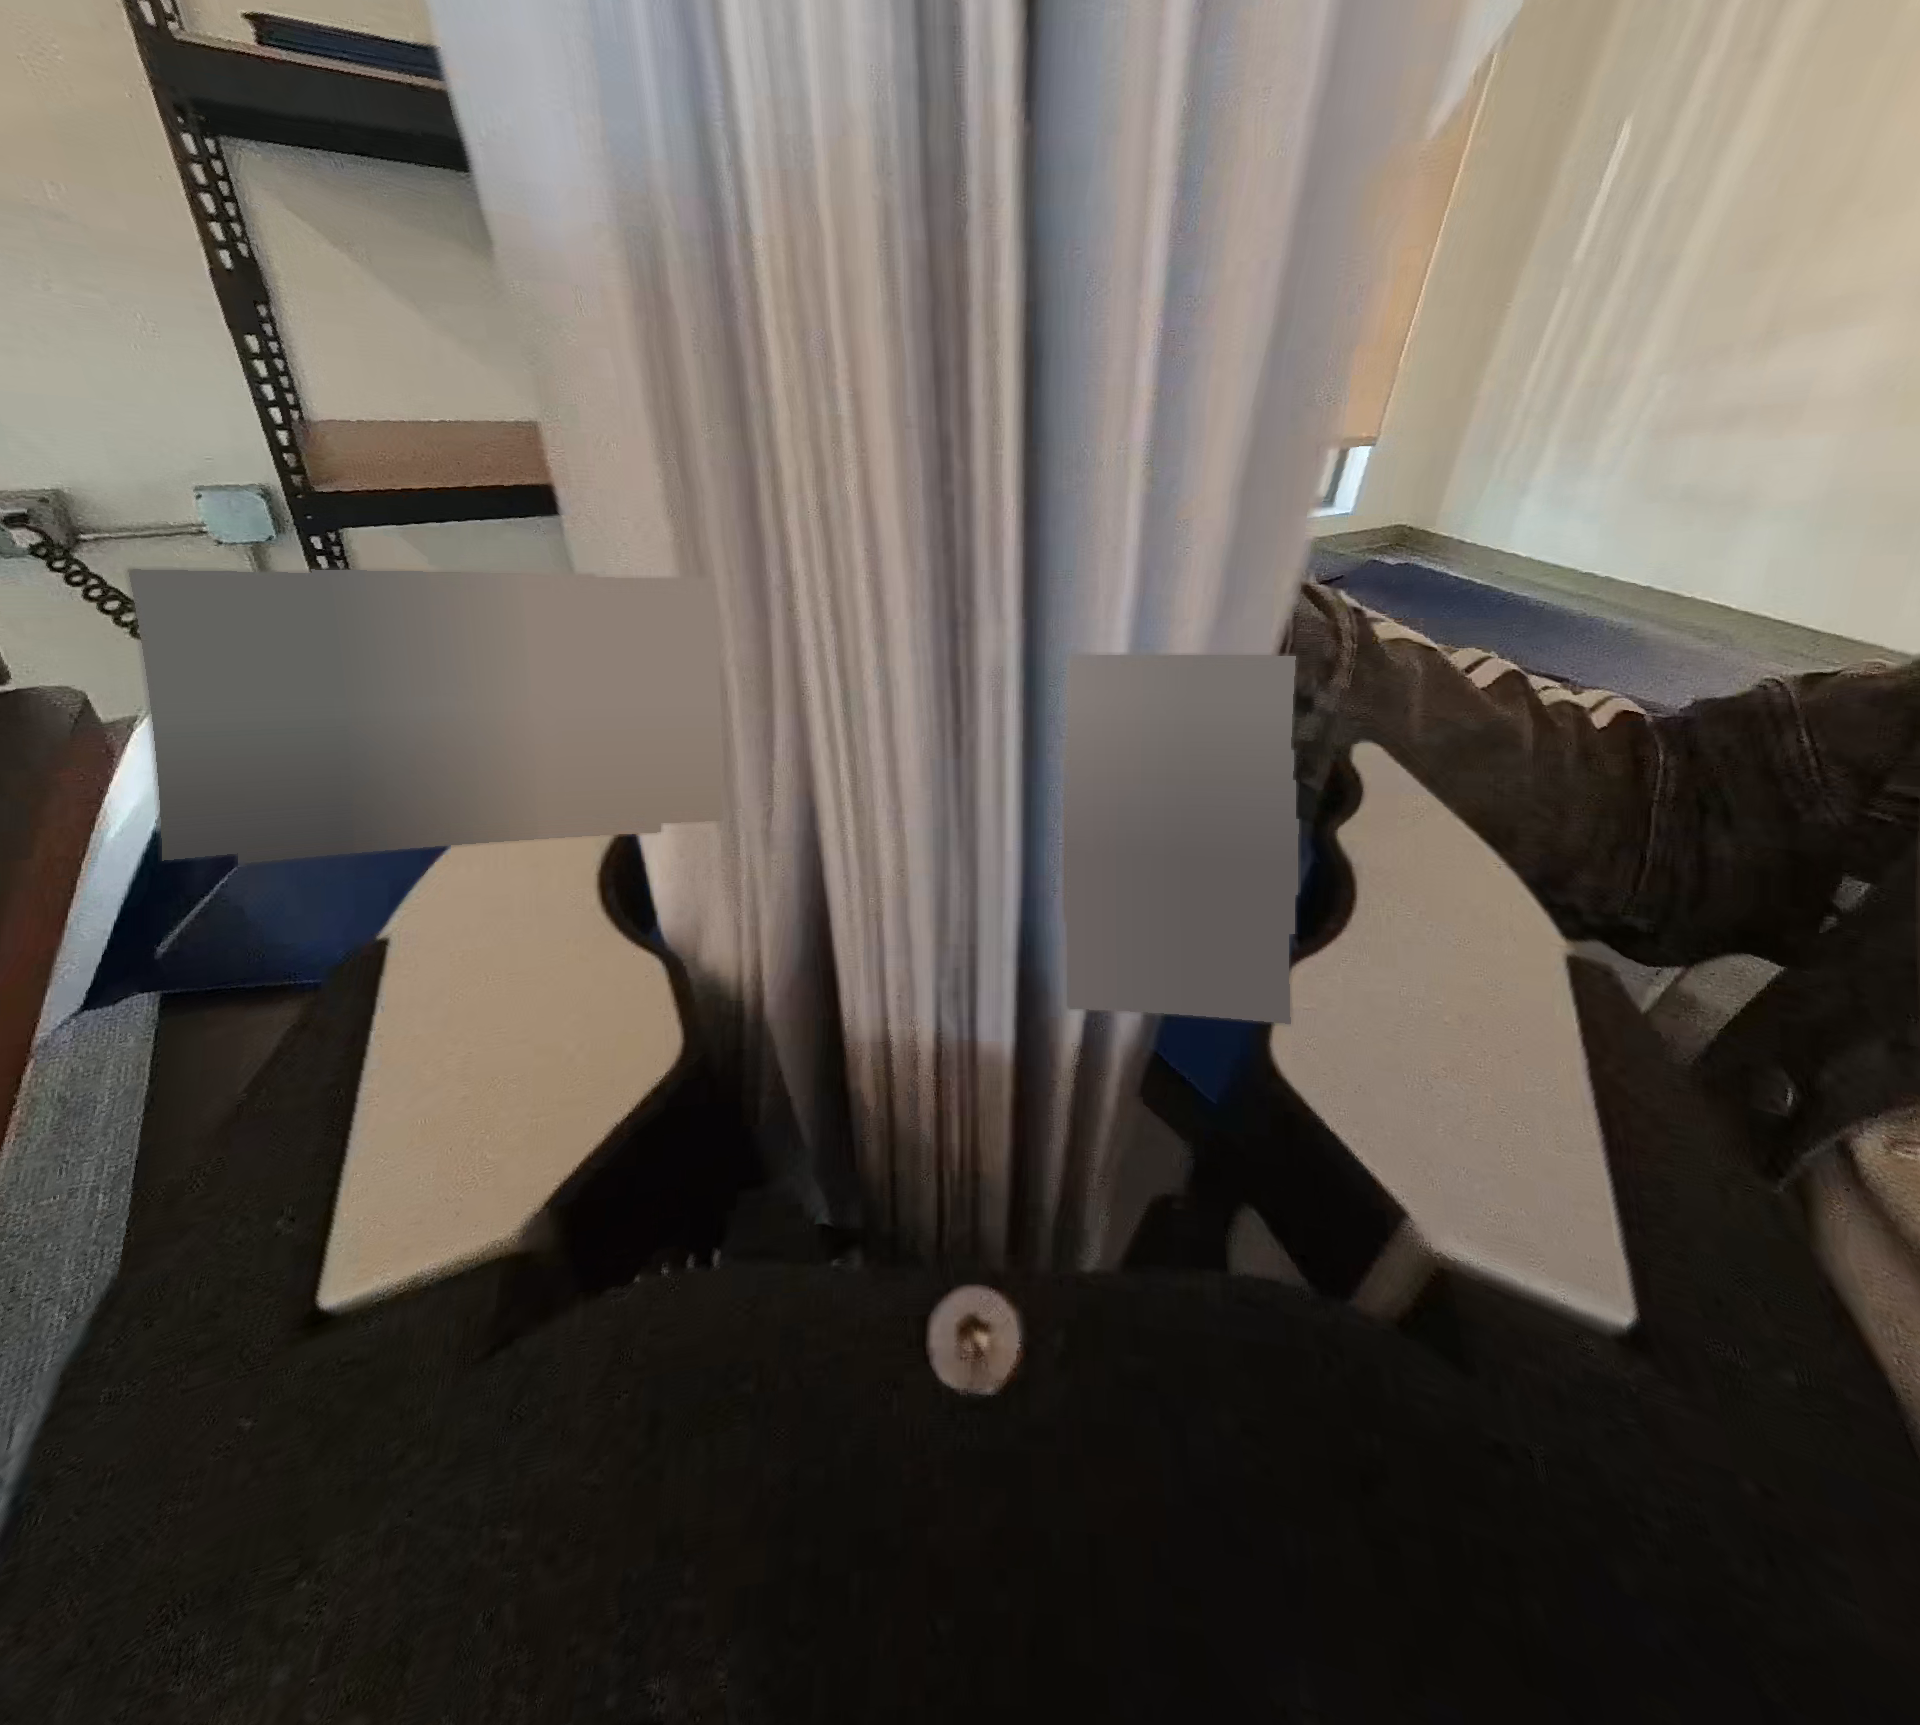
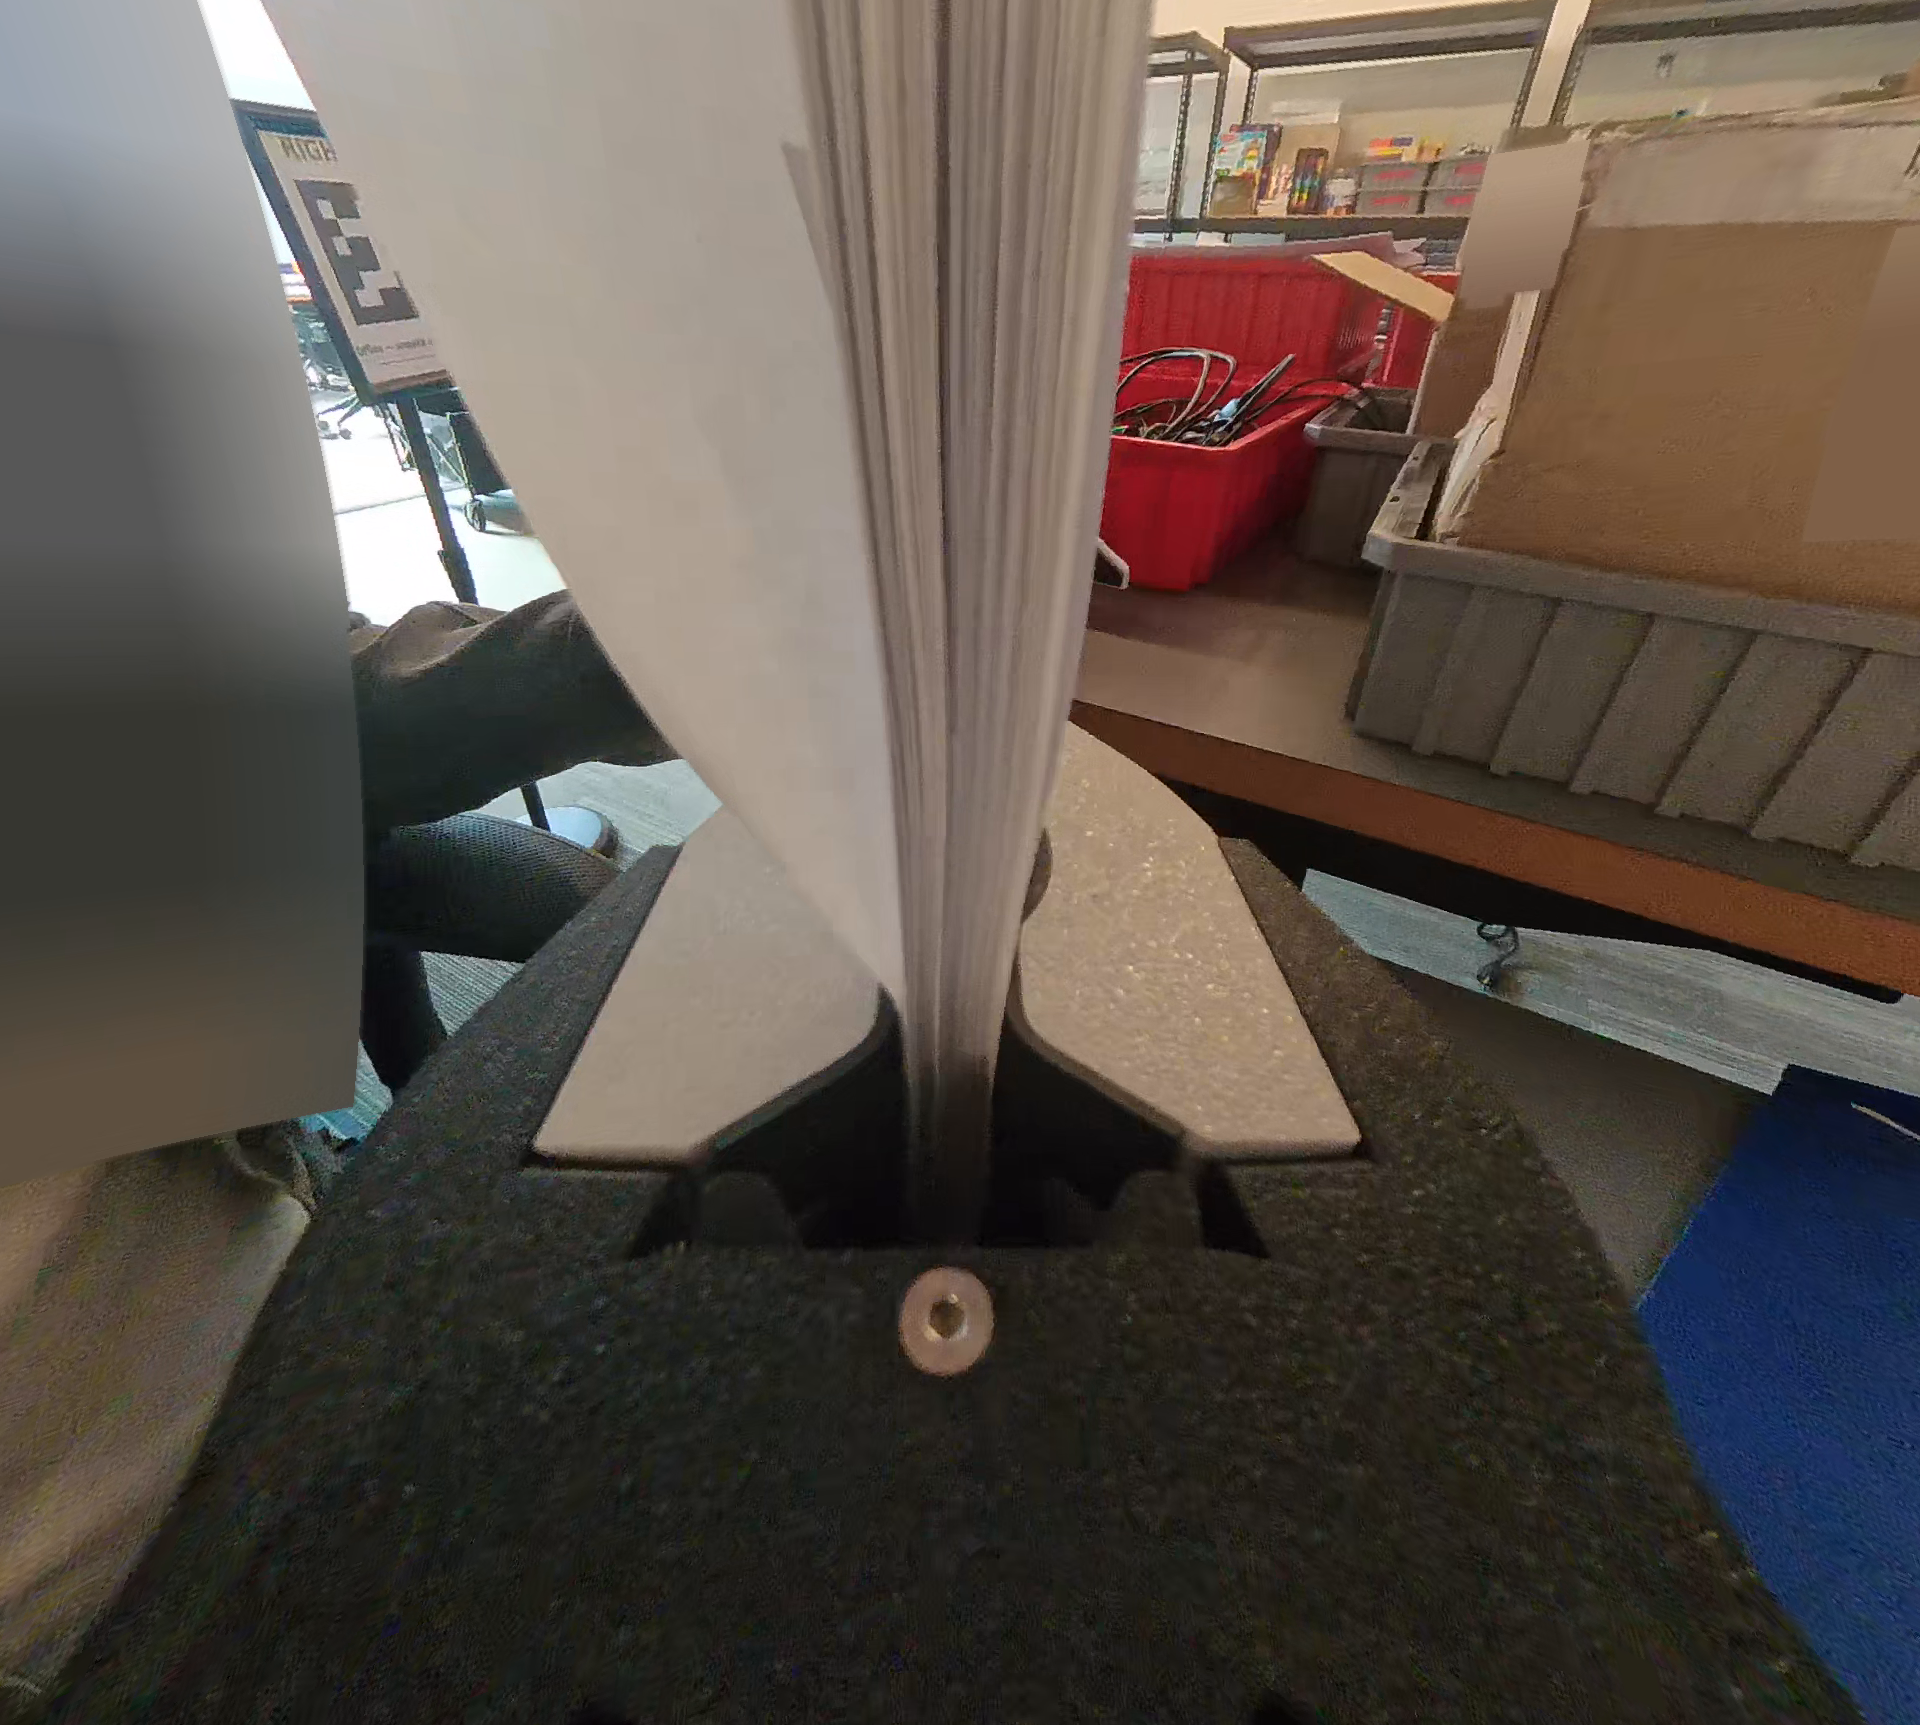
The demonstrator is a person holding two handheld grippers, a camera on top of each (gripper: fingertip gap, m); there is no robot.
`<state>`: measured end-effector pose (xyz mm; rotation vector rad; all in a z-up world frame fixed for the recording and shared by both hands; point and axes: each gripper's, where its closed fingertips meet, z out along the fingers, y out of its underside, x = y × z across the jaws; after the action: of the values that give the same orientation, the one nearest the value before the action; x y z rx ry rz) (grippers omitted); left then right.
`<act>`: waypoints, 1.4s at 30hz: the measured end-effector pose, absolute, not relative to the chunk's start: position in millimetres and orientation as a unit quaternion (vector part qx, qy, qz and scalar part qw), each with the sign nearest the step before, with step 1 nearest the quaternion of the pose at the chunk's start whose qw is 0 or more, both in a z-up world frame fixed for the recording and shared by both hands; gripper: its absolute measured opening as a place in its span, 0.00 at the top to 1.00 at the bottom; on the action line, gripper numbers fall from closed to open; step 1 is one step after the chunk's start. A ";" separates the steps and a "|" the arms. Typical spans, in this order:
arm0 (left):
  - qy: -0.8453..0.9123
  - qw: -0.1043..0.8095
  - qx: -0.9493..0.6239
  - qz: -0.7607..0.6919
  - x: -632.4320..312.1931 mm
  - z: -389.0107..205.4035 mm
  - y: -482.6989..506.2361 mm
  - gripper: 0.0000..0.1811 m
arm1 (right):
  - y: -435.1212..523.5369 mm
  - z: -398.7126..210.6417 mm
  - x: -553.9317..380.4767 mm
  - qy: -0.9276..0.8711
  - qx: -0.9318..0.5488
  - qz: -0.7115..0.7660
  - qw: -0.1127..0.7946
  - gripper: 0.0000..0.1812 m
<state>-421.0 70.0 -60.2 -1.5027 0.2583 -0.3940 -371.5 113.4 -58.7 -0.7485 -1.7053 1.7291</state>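
A thick stack of white paper sheets (image 1: 914, 428) stands edge-on between the fingers of my left gripper (image 1: 977, 854), which is shut on it. The stack runs up out of the top of the left wrist view. My right gripper (image 2: 935, 844) is shut on a stack of white paper (image 2: 977, 428) too, gripping its edge. Several loose sheets (image 2: 582, 325) fan away to the left of that stack. Whether both grippers hold the same stack I cannot tell. A person's dark sleeve (image 1: 1558, 771) reaches in from the right behind the paper.
Black metal shelving (image 1: 239, 304) stands at the back left, with a blue mat (image 1: 1538, 626) on a ledge at right. In the right wrist view a table (image 2: 1351, 771) carries a grey bin (image 2: 1621, 699) holding a cardboard box (image 2: 1704, 387) and a red bin (image 2: 1195, 470) of cables.
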 end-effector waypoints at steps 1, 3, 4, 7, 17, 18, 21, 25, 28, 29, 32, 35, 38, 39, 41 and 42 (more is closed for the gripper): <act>0.118 0.701 -0.675 -0.197 -422.8 -61.9 70.0 0.44 | 113.1 -59.9 -371.0 -0.640 -0.282 0.652 0.294 0.93; 0.128 0.698 -0.654 -0.262 -422.0 -61.9 62.7 0.85 | 114.8 -63.0 -370.5 -0.634 -0.285 0.659 0.287 0.93; 0.123 0.693 -0.658 -0.268 -423.2 -65.3 63.4 0.88 | 116.1 -65.7 -372.4 -0.630 -0.289 0.664 0.281 0.93; 0.108 0.701 -0.675 -0.203 -433.5 -72.8 68.3 0.93 | 132.3 -64.3 -387.3 -0.570 -0.319 0.700 0.288 0.86; 0.119 0.674 -0.720 -0.115 -453.3 -89.0 56.9 0.93 | 168.3 -83.7 -395.0 -0.590 -0.339 0.569 0.462 0.46; 0.126 0.675 -0.716 -0.122 -451.4 -88.3 57.3 0.94 | 160.6 -87.4 -400.9 -0.601 -0.336 0.560 0.460 0.40; 0.150 0.681 -0.703 -0.141 -442.2 -83.5 55.5 0.94 | 150.9 -93.6 -405.1 -0.634 -0.305 0.562 0.435 0.68; 0.176 0.698 -0.677 -0.153 -443.7 -72.9 42.4 0.93 | 151.1 -96.4 -371.2 -0.641 -0.246 0.667 0.289 0.93; 0.188 0.693 -0.675 -0.170 -441.1 -70.1 38.1 0.93 | 149.0 -96.2 -361.0 -0.649 -0.215 0.661 0.308 0.94; 0.188 0.691 -0.676 -0.174 -441.4 -70.3 38.4 0.93 | 148.6 -96.4 -360.3 -0.652 -0.216 0.656 0.313 0.94; 0.189 0.694 -0.668 -0.191 -443.0 -70.0 38.2 0.93 | 145.6 -92.8 -360.7 -0.640 -0.225 0.670 0.302 0.74; 0.193 0.691 -0.667 -0.199 -441.8 -70.5 39.4 0.93 | 131.7 -99.8 -372.2 -0.672 -0.254 0.636 0.279 0.32; 0.212 0.680 -0.675 -0.193 -433.5 -73.4 42.5 0.93 | 106.3 -98.1 -366.7 -0.707 -0.189 0.628 0.267 0.68; 0.219 0.677 -0.675 -0.194 -430.2 -73.8 43.2 0.93 | 108.5 -98.9 -371.0 -0.707 -0.192 0.620 0.279 0.83; 0.226 0.677 -0.670 -0.204 -427.4 -71.9 42.8 0.93 | 110.6 -98.6 -372.0 -0.696 -0.188 0.638 0.271 0.91; 0.223 0.678 -0.669 -0.206 -428.3 -69.9 43.5 0.93 | 110.9 -98.8 -371.5 -0.690 -0.187 0.648 0.262 0.91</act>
<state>-428.3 43.5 -69.9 -1.5034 0.5017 -0.4626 -371.5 110.9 -98.8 -0.5064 -1.8682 1.7532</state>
